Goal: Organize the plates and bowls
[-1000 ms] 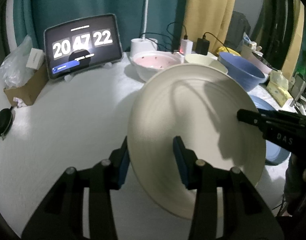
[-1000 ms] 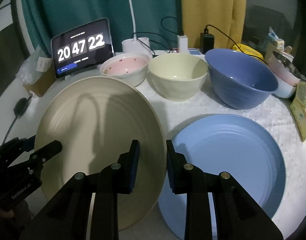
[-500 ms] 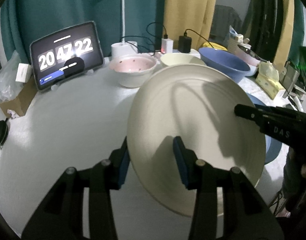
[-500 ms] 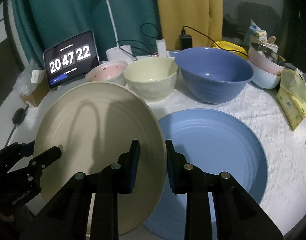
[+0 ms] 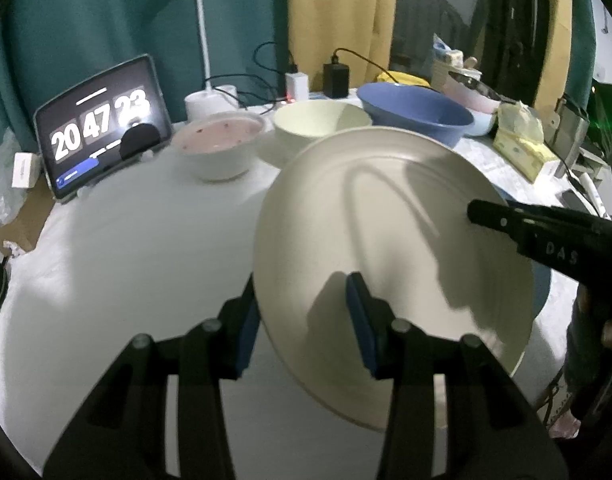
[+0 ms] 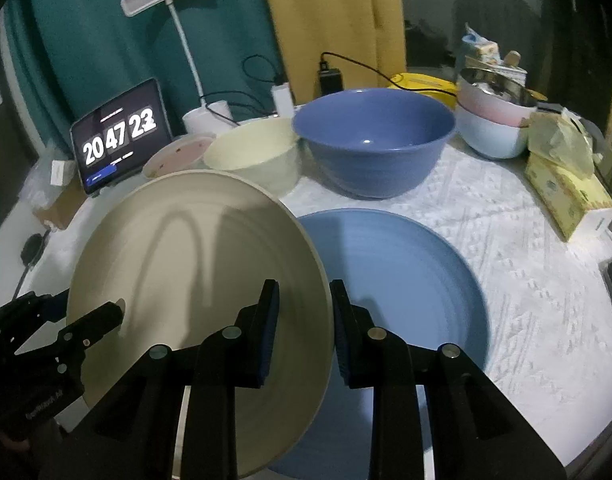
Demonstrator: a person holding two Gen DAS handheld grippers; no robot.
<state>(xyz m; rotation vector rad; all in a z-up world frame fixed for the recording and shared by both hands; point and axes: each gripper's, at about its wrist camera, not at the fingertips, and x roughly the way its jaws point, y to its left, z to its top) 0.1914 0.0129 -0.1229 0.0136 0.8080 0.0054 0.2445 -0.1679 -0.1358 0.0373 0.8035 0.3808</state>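
Note:
A large cream plate [image 5: 385, 248] hangs tilted above the white table [image 5: 126, 248], held at opposite rims by both grippers. My left gripper [image 5: 302, 292] is shut on its near-left rim. My right gripper [image 6: 304, 292] is shut on its right rim, and one of its fingers [image 5: 505, 224] shows in the left wrist view. The cream plate [image 6: 194, 264] overlaps the left edge of a blue plate [image 6: 393, 280] lying flat on the table. Behind stand a pink speckled bowl [image 5: 222, 148], a cream bowl [image 6: 258, 160] and a big blue bowl [image 6: 373, 148].
A tablet clock [image 6: 122, 136] and a desk lamp [image 6: 166, 0] stand at the back left, with chargers and cables beside them. Stacked pink and pale blue bowls [image 6: 489, 128] and yellow tissue packs [image 6: 565, 192] crowd the right side. A cardboard box [image 5: 22, 220] sits at the left.
Both grippers have carried the cream plate to the right, so it now overlaps the blue plate's left edge. The bowls have shifted left in both views.

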